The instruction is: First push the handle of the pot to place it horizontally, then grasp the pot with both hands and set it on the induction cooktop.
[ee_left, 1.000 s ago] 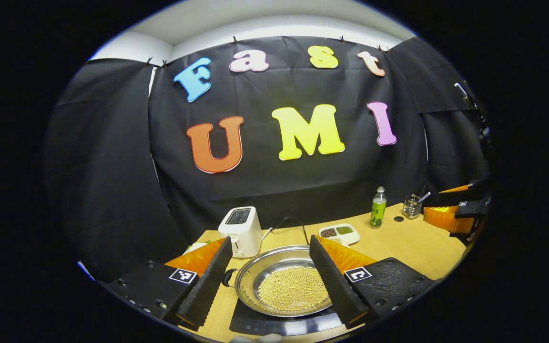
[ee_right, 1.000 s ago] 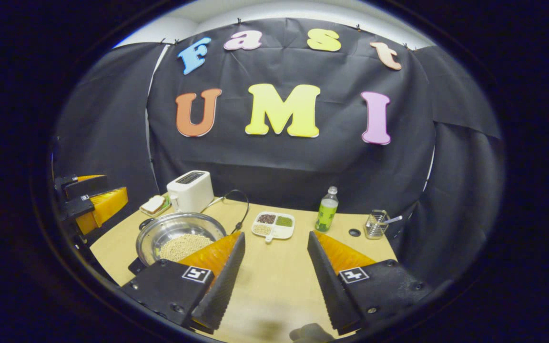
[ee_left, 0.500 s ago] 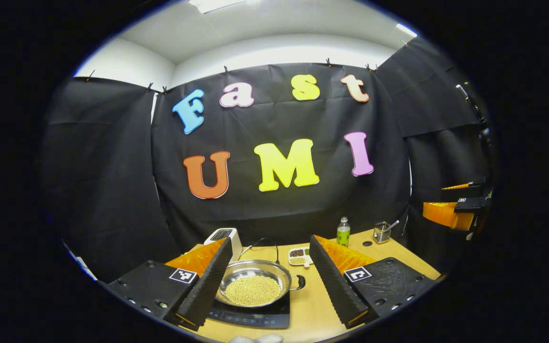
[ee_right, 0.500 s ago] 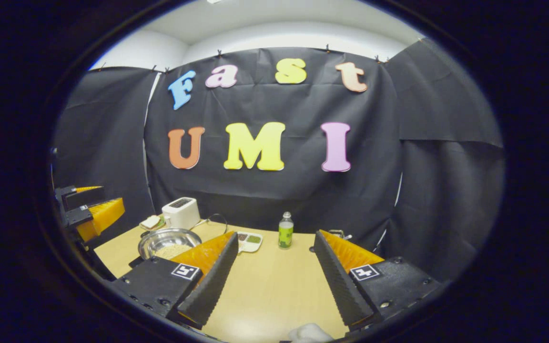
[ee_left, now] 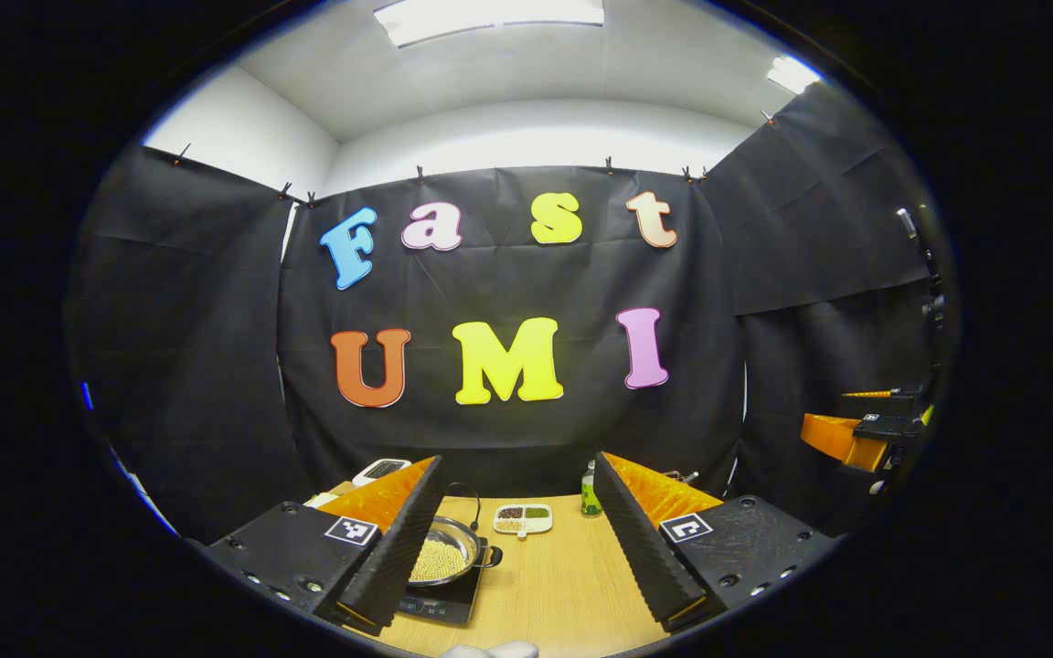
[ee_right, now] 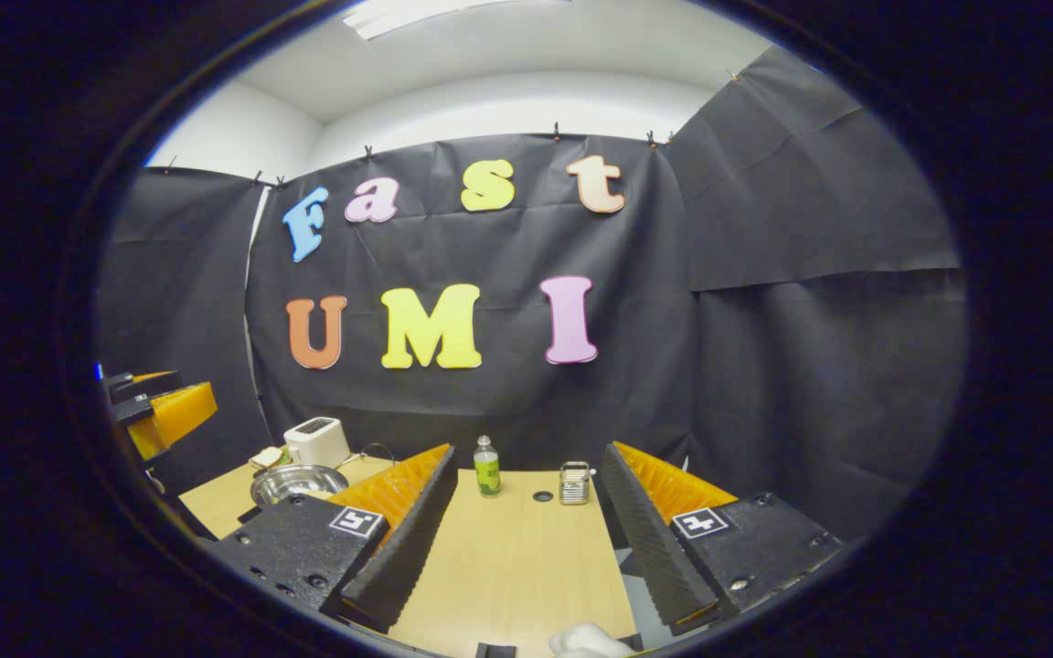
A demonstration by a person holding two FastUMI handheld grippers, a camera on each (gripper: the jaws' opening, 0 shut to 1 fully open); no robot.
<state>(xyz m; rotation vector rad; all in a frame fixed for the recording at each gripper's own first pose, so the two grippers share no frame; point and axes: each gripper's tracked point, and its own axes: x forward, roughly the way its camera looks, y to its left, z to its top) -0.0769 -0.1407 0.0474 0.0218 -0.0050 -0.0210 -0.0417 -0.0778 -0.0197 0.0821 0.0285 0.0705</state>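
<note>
Left gripper (ee_left: 517,557), lower frame: fingers spread wide, holding nothing. Between its fingers, lower left of centre, the pot (ee_left: 440,556) of pale beans sits on the induction cooktop (ee_left: 435,603), one handle pointing right; placement appears complete. Right gripper (ee_right: 522,548), lower frame: fingers likewise wide and empty, over bare table (ee_right: 513,567). Both are likely held clear to avoid disturbing the pot. Beyond the pot: divided dish (ee_left: 523,518), then green bottle (ee_right: 487,468) and toaster (ee_right: 316,441) against the rear wall.
</note>
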